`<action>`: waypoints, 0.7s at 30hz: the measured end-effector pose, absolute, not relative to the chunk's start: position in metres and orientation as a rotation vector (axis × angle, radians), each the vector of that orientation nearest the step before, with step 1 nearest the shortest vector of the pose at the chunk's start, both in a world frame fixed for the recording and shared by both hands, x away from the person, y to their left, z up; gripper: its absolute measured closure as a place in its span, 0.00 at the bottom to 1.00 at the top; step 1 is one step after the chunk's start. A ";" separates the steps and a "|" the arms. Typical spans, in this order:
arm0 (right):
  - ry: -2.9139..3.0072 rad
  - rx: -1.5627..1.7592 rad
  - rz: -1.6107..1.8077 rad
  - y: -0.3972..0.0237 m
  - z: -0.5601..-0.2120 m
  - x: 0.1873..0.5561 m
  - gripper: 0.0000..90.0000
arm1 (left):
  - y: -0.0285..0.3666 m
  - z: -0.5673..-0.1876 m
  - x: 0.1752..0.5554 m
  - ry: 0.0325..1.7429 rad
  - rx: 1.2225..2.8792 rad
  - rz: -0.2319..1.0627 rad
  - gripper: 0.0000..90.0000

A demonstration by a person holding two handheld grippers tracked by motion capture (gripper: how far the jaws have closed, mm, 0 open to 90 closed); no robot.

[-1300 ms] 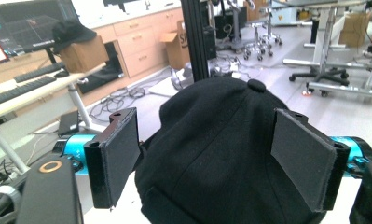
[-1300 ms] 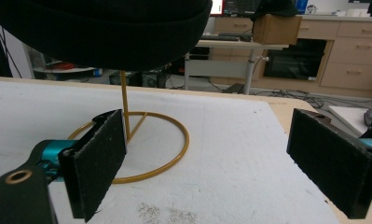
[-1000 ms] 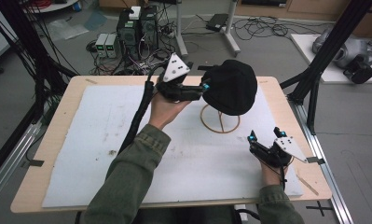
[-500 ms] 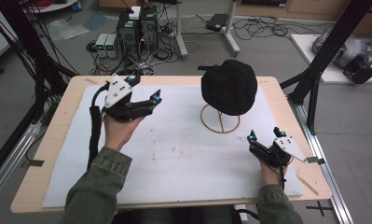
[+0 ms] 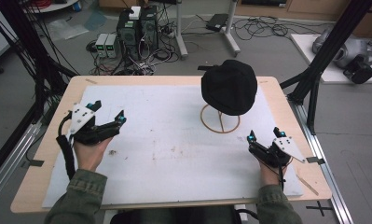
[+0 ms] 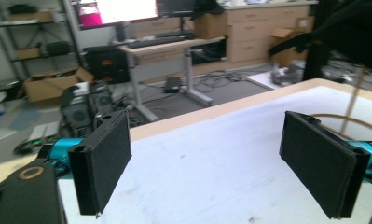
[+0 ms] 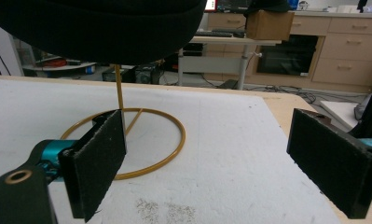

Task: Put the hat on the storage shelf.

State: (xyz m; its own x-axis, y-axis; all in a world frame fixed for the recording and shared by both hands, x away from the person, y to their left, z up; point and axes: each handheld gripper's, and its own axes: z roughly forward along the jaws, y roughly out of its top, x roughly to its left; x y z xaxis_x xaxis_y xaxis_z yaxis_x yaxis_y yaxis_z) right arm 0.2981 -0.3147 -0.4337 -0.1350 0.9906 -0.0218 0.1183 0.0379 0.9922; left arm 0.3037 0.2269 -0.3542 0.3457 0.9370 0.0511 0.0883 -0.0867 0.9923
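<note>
Now the left gripper [image 5: 110,115] is held low over the left side of the worktop [image 5: 53,116], well apart from the hat. Its jaws are spread wide and have just been opening, and nothing is seen between them in the left gripper view. It is likely kept there so that the hat is left alone and the white sheet [image 5: 174,140] stays free.

Farther right, the black hat [image 5: 229,86] is set on top of a thin gold stand [image 5: 220,122]. The hat is lifted off the sheet by the stand, so its round shape is kept. The ring at the bottom lies flat, and that is probably why the stand is not tipped over.

At the right, the right gripper [image 5: 265,135] is rested near the ring, not touching it. Its jaws are wide too, and nothing is held. It is pointed at the stand, maybe to be ready for it.
</note>
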 end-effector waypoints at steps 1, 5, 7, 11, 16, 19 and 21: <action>1.413 1.209 1.226 -0.315 -0.434 0.298 0.12 | 0.232 -0.359 0.301 1.004 1.476 0.949 0.19; 1.415 1.209 1.220 -0.315 -0.434 0.299 0.12 | 0.252 -0.377 0.289 1.071 1.459 0.948 0.18; 1.418 1.209 1.220 -0.316 -0.435 0.299 0.12 | 0.262 -0.387 0.282 1.108 1.434 0.953 0.18; 1.415 1.214 1.225 -0.315 -0.435 0.299 0.12 | 0.272 -0.403 0.272 1.151 1.406 0.991 0.18; 1.419 1.214 1.227 -0.314 -0.435 0.299 0.12 | 0.285 -0.421 0.264 1.207 1.343 1.045 0.18; 1.418 1.213 1.226 -0.314 -0.435 0.299 0.12 | 0.289 -0.425 0.262 1.237 1.329 1.067 0.18; 1.418 1.215 1.225 -0.314 -0.435 0.299 0.12 | 0.289 -0.428 0.261 1.248 1.333 1.102 0.18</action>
